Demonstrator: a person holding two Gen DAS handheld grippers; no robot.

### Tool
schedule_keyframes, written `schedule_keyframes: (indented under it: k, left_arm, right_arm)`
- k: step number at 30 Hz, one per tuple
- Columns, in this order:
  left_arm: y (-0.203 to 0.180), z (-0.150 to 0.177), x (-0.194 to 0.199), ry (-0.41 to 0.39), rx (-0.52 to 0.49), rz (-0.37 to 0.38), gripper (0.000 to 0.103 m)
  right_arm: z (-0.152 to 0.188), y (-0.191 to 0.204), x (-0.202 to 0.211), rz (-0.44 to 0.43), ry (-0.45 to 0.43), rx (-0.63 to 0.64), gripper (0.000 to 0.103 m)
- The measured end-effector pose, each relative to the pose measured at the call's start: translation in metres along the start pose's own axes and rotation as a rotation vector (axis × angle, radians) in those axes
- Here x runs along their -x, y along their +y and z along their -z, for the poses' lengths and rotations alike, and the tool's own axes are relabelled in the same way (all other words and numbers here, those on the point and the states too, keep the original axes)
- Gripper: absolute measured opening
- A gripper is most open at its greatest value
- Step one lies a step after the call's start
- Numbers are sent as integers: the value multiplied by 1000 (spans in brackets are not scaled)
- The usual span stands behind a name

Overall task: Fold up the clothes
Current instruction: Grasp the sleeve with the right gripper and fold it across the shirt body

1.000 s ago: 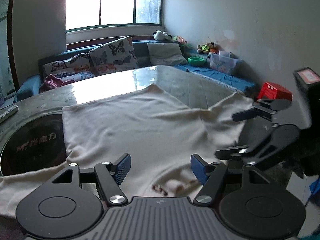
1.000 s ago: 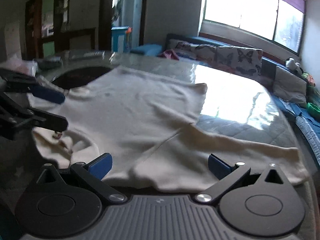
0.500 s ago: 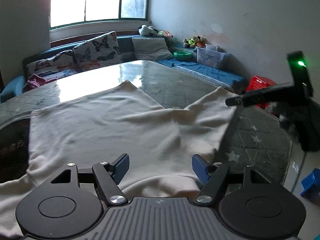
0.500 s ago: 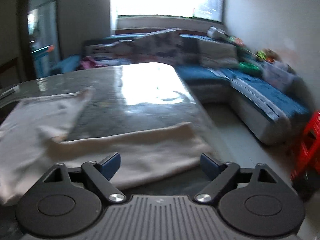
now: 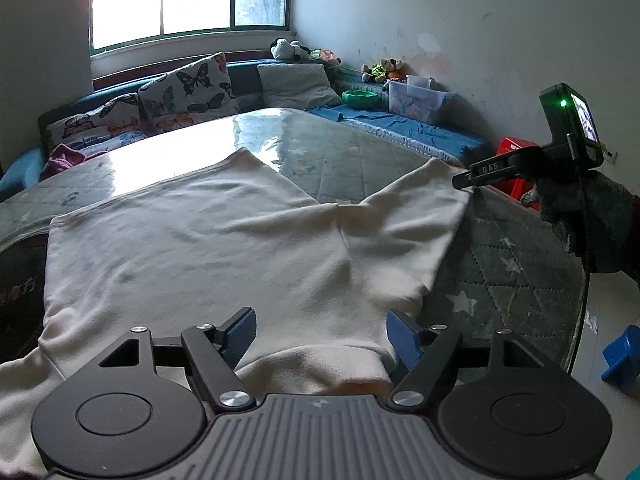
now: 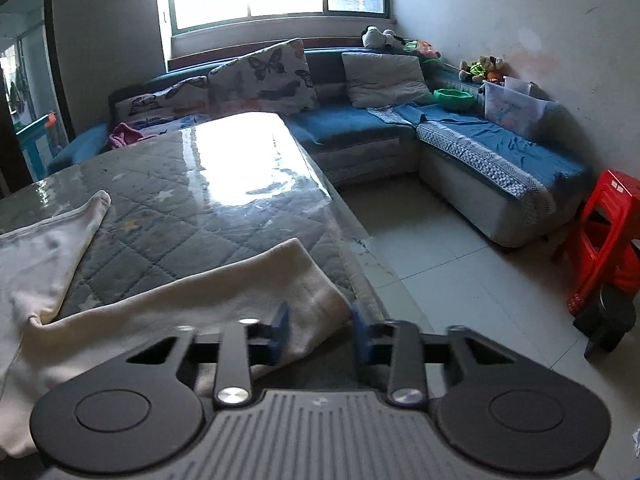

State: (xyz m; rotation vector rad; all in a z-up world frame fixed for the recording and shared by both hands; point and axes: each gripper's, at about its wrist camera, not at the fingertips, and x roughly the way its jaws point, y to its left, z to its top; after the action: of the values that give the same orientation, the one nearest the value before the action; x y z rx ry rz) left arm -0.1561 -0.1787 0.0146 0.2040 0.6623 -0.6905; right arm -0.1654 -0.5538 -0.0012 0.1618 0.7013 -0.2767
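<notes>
Cream shirt (image 5: 208, 240) lies spread flat on the bench (image 5: 352, 152), a glass-topped quilted surface; 1 sleeve (image 6: 224, 292) stretches toward the bench's edge. Left gripper (image 5: 320, 334) sits low over the shirt's near end, its blue fingers (image 5: 240, 330) wide apart and still opening, cloth bunched between them but not pinched. Right gripper (image 6: 320, 330) is at the sleeve end, fingers (image 6: 280, 330) closing with the cuff corner between them; pads look not yet pressed on the cloth, slightly blurred. In the left wrist view the right gripper's tip sits at the sleeve corner, held by a gloved hand (image 5: 580, 216). Blue sofa (image 6: 460, 136) and red stool (image 6: 608, 232) beyond.
</notes>
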Motion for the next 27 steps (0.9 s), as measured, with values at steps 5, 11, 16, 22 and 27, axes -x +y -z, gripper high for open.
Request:
schedule_keyframes:
  k: [5, 11, 16, 22, 27]
  left_arm:
    - [-2, 0, -3, 5, -7, -7, 77]
    - [-4, 0, -7, 6, -18, -10, 77]
    - [-9, 0, -11, 3, -31, -2, 77]
    - [-3, 2, 0, -23, -6, 4, 77]
    - [19, 9, 25, -62, 48, -42, 81]
  right_arm:
    - [-2, -11, 9, -46, -35, -50, 9]
    - [-13, -19, 46, -138, -115, -101, 8]
    - [-35, -6, 82, -225, -176, -70, 8]
    - [-61, 41, 124, -375, -240, 31, 8]
    - [-70, 103, 142, -516, -244, 151, 8]
